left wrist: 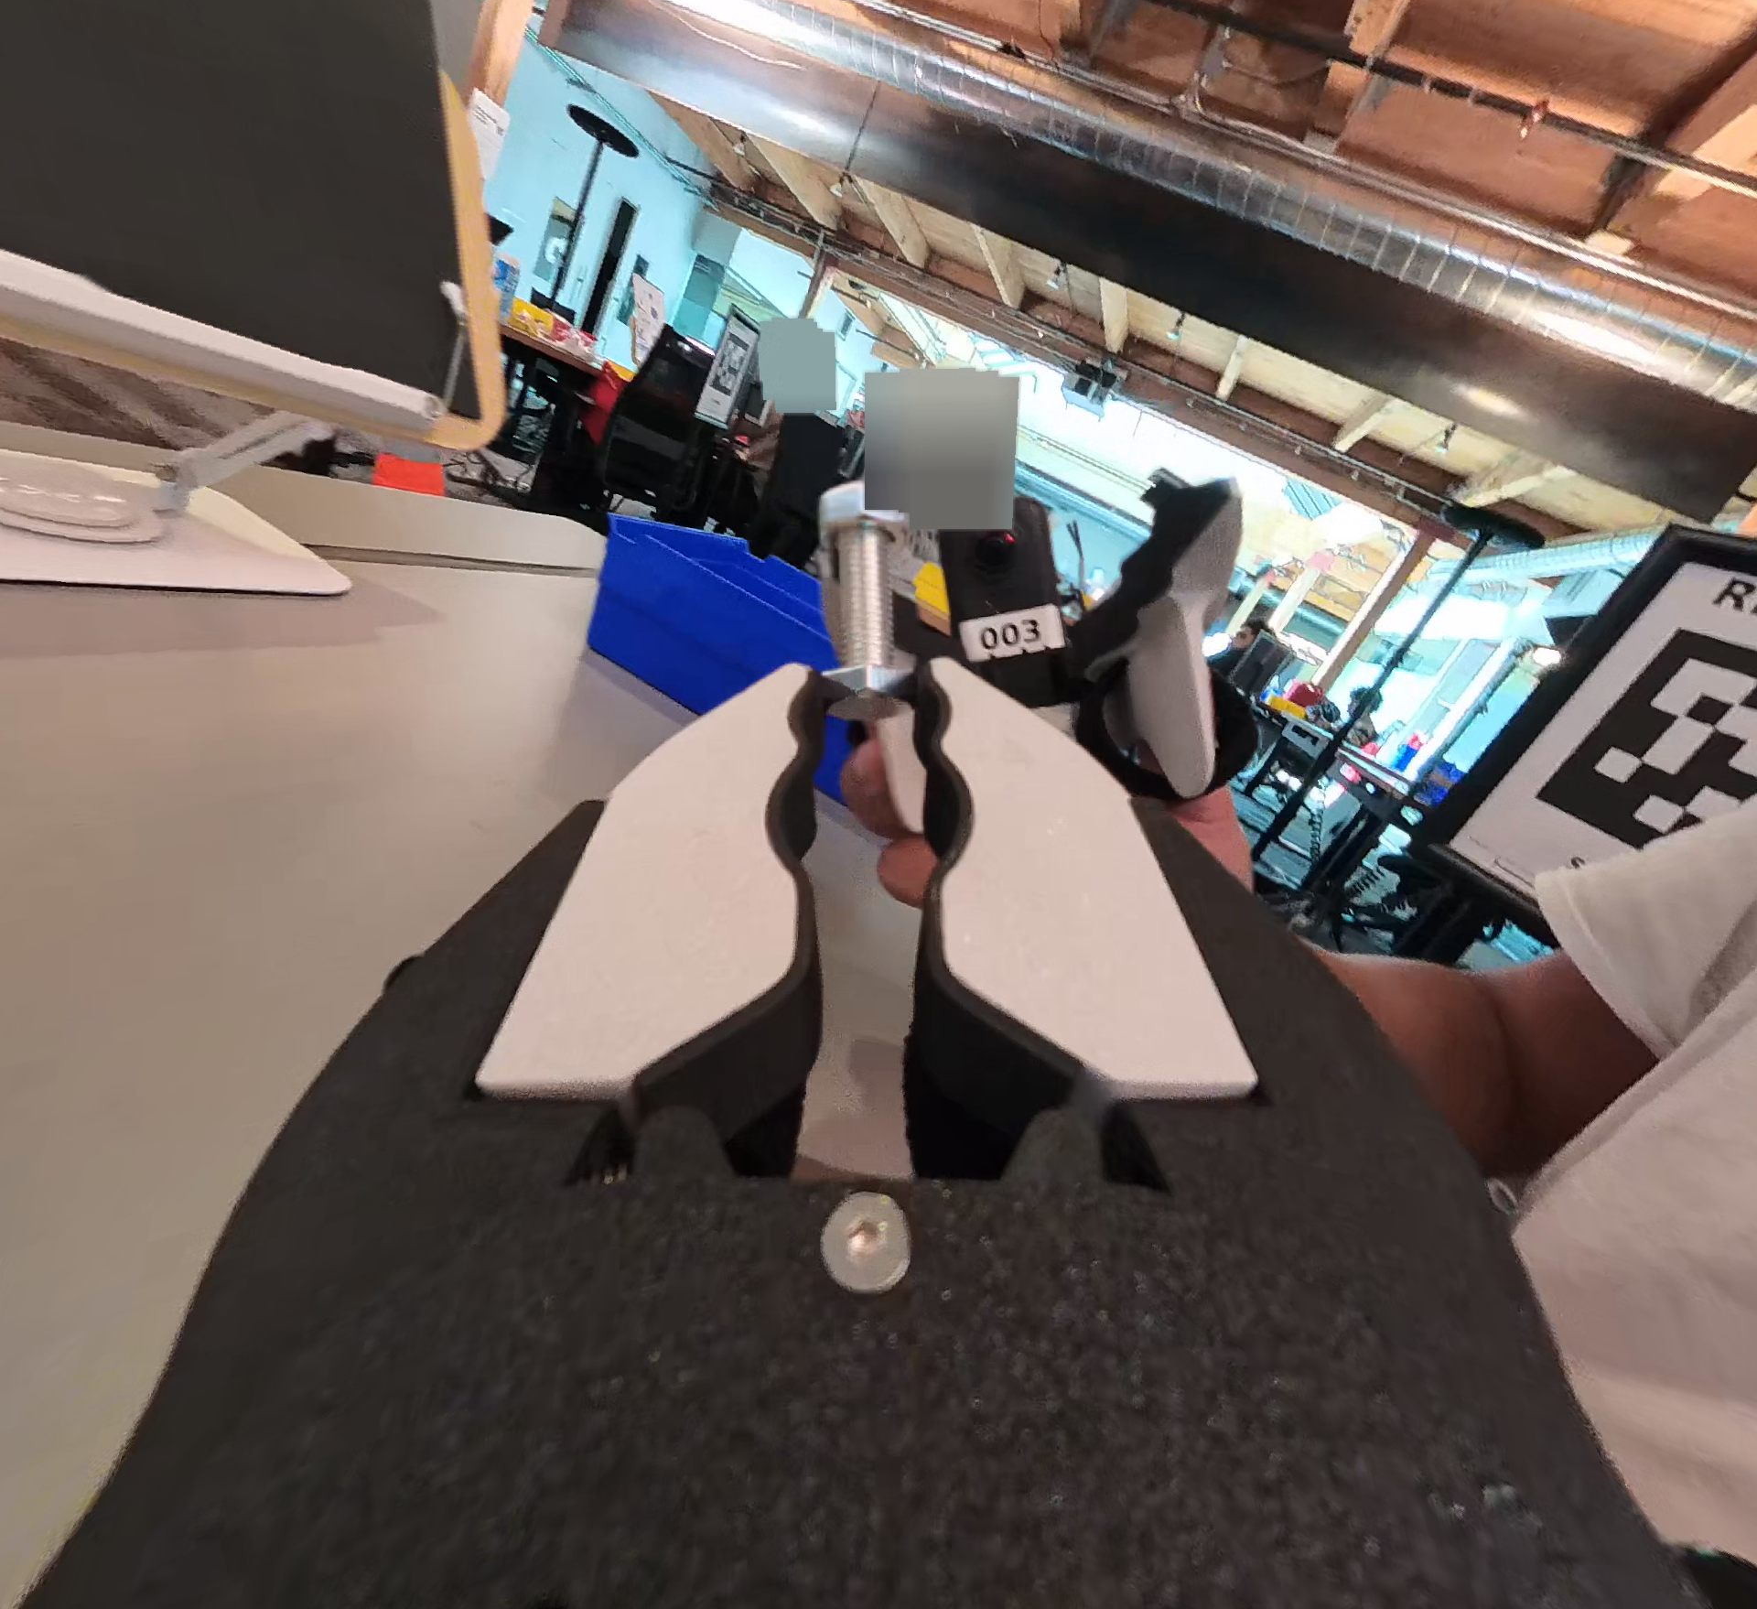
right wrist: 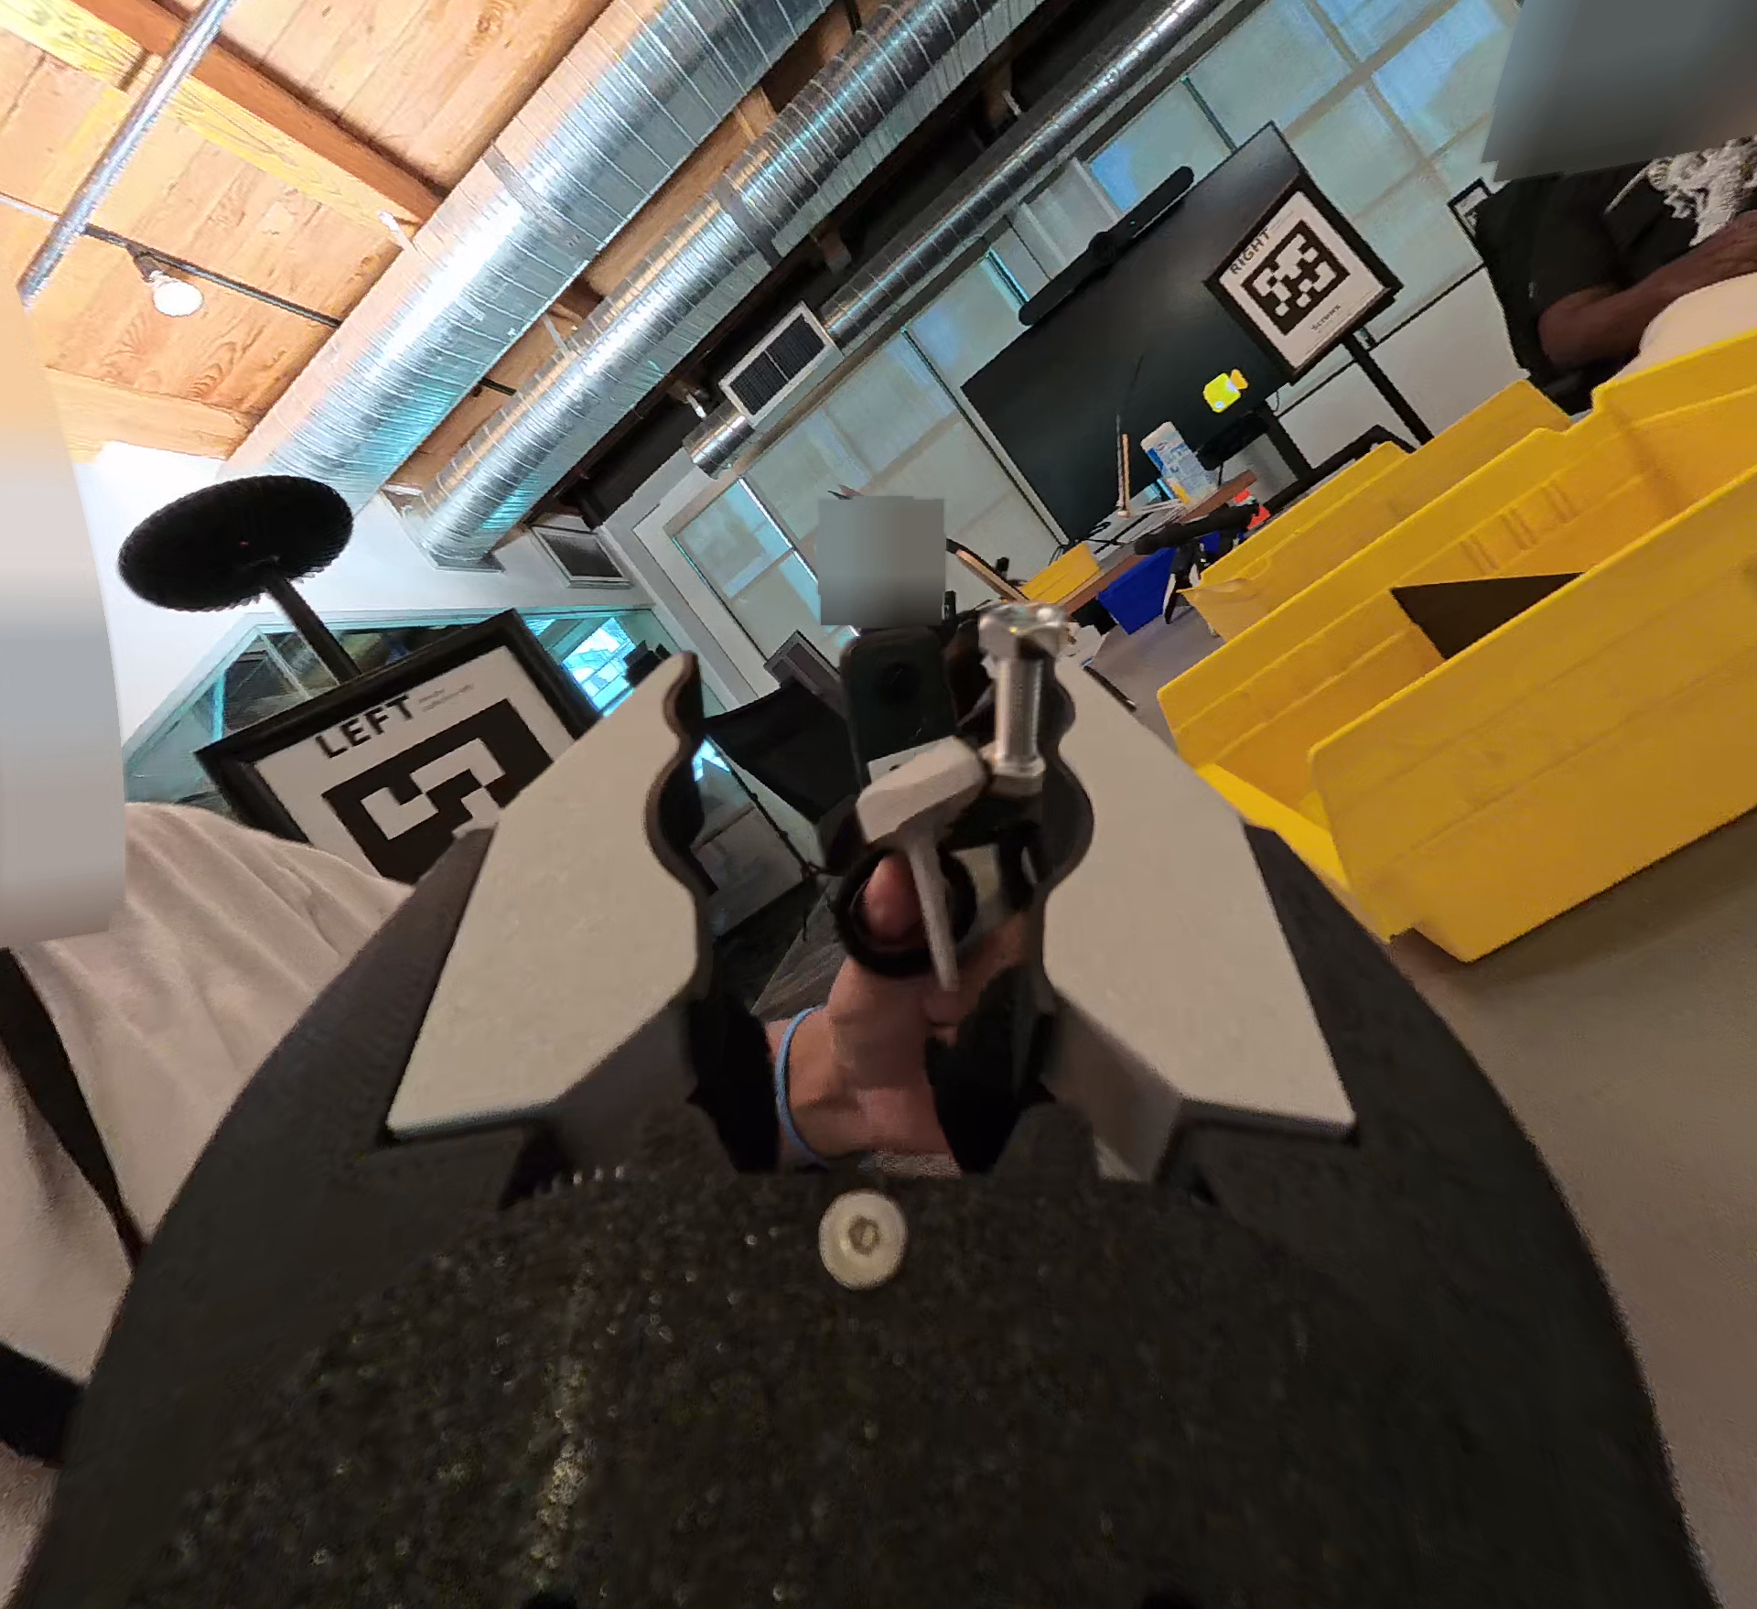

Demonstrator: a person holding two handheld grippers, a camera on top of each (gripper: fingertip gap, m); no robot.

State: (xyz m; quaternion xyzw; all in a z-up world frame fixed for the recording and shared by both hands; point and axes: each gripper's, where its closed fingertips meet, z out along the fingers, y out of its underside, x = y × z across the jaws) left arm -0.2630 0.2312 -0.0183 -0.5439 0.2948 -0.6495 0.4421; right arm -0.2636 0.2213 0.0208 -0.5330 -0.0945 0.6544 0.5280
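Two grippers: the left gripper (left wrist: 870, 689) pinches a nut (left wrist: 860, 693) on a bolt (left wrist: 860, 579); the right gripper (right wrist: 870, 712) gapes empty. Only the right view shows yellow bins (right wrist: 1483, 708); the left view, a blue bin (left wrist: 704, 603).

A pale grey table (left wrist: 238, 803) bears a blue bin (left wrist: 704, 612), yellow bins (right wrist: 1483, 708) and perhaps a stand (left wrist: 171, 555).

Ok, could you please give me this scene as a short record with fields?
Left gripper: shut on the lower end of the bolt
Bolt: silver, upright, head up
Right gripper: open, close to the bolt, not gripping it
Bins: blue bin beyond the left gripper; yellow bins beside the right gripper
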